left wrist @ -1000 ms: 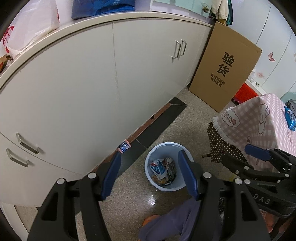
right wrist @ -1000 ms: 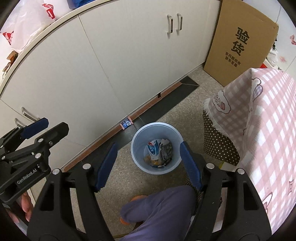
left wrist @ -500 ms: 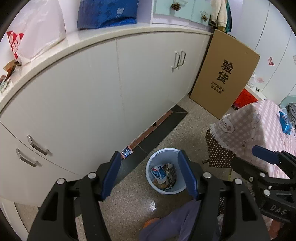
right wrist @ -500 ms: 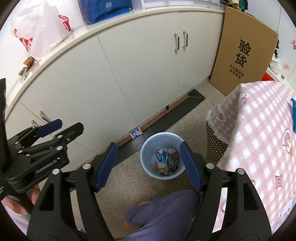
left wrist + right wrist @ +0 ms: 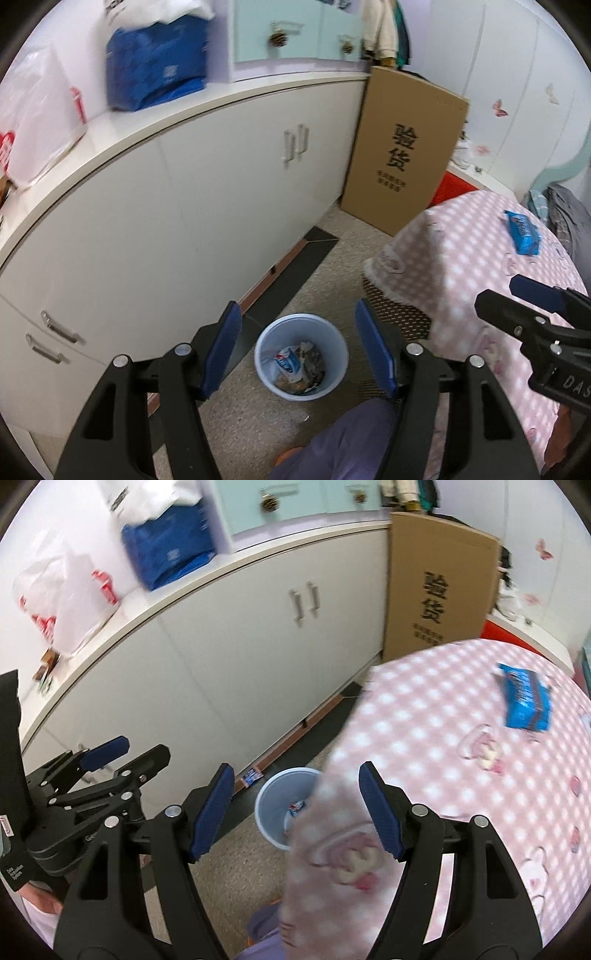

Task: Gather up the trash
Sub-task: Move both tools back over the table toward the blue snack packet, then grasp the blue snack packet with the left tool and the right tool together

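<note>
— How do the grippers stand?

— The left gripper (image 5: pixel 299 347) is spread wide with nothing between its ribbed blue pads (image 5: pixel 223 350); black plastic arms carry them, with silver bolts. The right gripper (image 5: pixel 297 808) is spread just as wide and equally empty, held over the near edge of the table.

— And the bin?

— A round, pale blue plastic trash bin (image 5: pixel 301 356) stands on the speckled floor (image 5: pixel 236 417), framed between the left gripper's fingers, well below them. Inside lie crumpled wrappers (image 5: pixel 299 365), one white and blue, the others grey and brownish. From the right wrist view the tablecloth hides half of the bin.

— Any trash outside it?

— A glossy blue snack wrapper (image 5: pixel 524 701) lies flat on the pink checked tablecloth (image 5: pixel 424 731), far side of the table, well apart from both grippers. A small blue scrap (image 5: pixel 252 776) sits on the floor against the base of the white cabinets (image 5: pixel 207 206), near the bin.

— What else?

— A flat brown cardboard box (image 5: pixel 402 151) with black print leans beside the cabinets.
</note>
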Motion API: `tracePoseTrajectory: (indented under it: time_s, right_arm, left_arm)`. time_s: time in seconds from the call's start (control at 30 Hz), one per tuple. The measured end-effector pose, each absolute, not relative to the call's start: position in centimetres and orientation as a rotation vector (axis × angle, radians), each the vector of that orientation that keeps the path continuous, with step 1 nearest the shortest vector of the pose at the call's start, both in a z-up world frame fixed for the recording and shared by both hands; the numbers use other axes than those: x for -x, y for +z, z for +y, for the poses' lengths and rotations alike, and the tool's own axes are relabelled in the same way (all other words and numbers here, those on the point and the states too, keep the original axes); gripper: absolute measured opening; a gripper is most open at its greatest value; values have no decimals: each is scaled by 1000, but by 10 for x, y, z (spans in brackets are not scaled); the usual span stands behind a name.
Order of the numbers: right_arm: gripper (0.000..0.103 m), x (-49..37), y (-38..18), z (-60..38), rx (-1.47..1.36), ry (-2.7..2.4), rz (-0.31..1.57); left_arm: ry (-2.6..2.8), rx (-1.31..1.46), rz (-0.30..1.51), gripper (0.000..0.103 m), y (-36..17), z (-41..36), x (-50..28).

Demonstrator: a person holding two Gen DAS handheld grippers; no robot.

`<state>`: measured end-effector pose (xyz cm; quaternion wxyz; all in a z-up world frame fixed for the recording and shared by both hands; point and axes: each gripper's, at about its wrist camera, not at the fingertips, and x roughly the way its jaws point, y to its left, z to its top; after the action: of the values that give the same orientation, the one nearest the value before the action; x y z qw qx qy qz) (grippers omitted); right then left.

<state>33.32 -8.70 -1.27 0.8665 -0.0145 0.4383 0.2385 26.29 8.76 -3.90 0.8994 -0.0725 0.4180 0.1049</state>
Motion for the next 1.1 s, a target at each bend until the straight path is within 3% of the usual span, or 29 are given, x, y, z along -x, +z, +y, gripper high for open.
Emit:
tracePoseTrajectory:
  time_s: [0.63,1.1]
  right_arm:
    - [69,-364,-19,-279,-200,159,935]
    - [69,-422,-29,-369,-358,32,975]
  left_arm:
    - [-76,97,889,65,-33,-52,-335]
    - [-224,160,1013,65,-55,-117,-421]
